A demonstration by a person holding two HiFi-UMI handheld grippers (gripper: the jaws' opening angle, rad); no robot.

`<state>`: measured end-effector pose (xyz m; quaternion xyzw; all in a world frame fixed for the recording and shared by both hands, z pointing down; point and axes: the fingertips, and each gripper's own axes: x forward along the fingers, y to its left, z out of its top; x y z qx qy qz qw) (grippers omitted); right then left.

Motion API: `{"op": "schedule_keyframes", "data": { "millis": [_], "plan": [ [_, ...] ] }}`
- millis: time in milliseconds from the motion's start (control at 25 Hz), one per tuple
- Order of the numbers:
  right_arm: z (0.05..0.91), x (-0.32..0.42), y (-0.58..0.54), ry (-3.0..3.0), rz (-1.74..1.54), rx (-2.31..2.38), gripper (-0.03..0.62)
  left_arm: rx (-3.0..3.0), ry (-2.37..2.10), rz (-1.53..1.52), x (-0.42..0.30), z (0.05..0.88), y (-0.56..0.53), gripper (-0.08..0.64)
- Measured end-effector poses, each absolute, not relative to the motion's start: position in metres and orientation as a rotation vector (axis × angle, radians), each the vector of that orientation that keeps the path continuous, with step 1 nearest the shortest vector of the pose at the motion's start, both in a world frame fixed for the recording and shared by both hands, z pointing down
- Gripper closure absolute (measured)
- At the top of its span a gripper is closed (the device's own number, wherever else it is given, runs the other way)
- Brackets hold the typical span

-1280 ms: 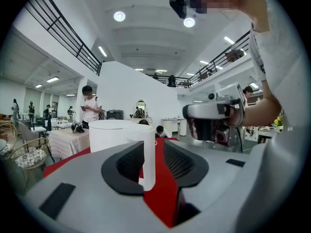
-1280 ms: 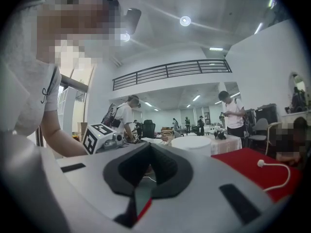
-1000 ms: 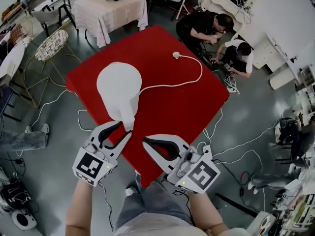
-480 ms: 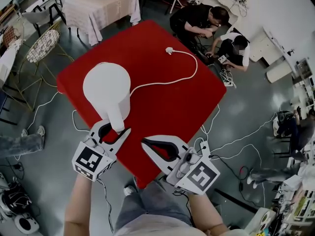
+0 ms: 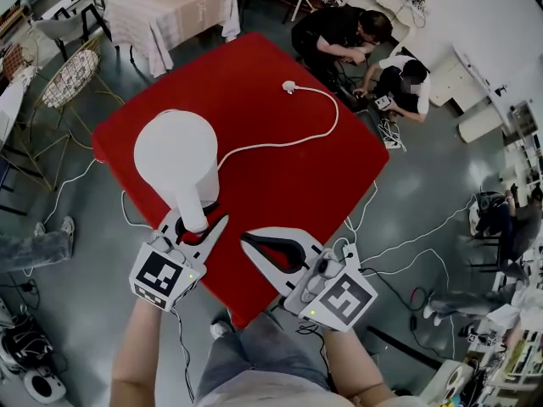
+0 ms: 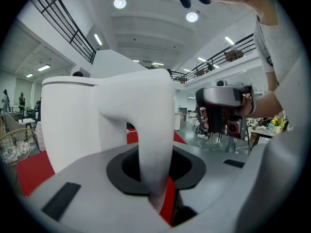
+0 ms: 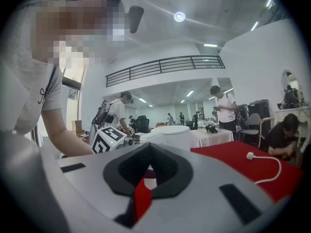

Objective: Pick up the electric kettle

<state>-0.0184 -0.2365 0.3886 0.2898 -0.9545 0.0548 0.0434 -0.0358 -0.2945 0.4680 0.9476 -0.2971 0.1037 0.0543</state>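
Kettle (image 5: 176,155) stands by the desk's (image 5: 288,185) left corner, handle (image 5: 188,210) toward the operator. Left tool (image 5: 199,220) has just been closing around that handle for lifting, seemingly not yet clamped; right tool (image 5: 244,237) idle, jaws together, empty.

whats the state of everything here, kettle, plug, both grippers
electric kettle: upright on the red table, lid shut
plug: unplugged, lying on the table
left gripper: jaws have just been closing round the kettle handle, a gap shows beside it
right gripper: shut, empty
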Motion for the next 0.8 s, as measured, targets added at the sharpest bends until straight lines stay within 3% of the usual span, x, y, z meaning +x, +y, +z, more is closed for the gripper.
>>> {"op": "schedule_keyframes", "data": {
  "millis": [360, 800],
  "plan": [
    [0.388, -0.013, -0.242, -2.923, 0.173, 0.878, 0.584, 2.983, -0.935, 0.344, -0.028, 0.465, -0.294, 0.509],
    [0.39, -0.004, -0.243, -2.909, 0.159, 0.882, 0.584, 3.001, -0.95, 0.372, -0.02, 0.457, -0.294, 0.512]
  ]
}}
